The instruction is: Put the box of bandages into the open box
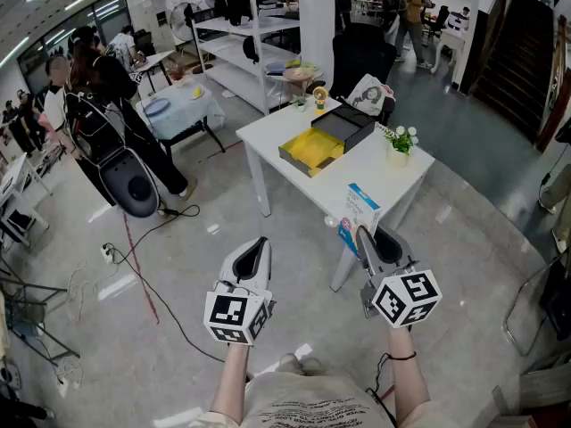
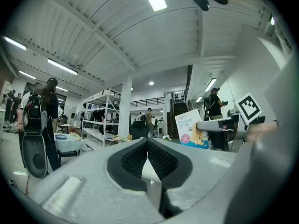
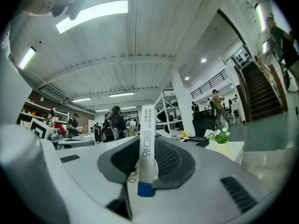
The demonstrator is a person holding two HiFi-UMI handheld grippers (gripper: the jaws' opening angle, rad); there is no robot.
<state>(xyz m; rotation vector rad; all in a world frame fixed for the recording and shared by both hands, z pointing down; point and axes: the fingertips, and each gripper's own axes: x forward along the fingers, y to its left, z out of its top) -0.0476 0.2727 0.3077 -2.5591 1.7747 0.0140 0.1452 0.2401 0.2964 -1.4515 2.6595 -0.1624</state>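
The white and blue box of bandages point(image 1: 360, 212) stands upright between the jaws of my right gripper point(image 1: 366, 232), which is shut on it in the air in front of the white table point(image 1: 294, 123). In the right gripper view the box point(image 3: 147, 148) shows edge-on, pinched between the black pads. The open box with its yellow inside point(image 1: 312, 152) lies on the table, its black lid point(image 1: 346, 125) beside it. My left gripper point(image 1: 259, 246) is shut and holds nothing, level with the right one to its left. In the left gripper view the jaws point(image 2: 147, 154) meet, and the bandage box point(image 2: 191, 129) shows at the right.
A small pot of white flowers point(image 1: 399, 143) stands at the table's right corner. Behind the table are a black chair point(image 1: 361, 47) and white shelving point(image 1: 241, 34). People stand at the left by a round table point(image 1: 178, 105). Cables point(image 1: 152, 266) run over the floor.
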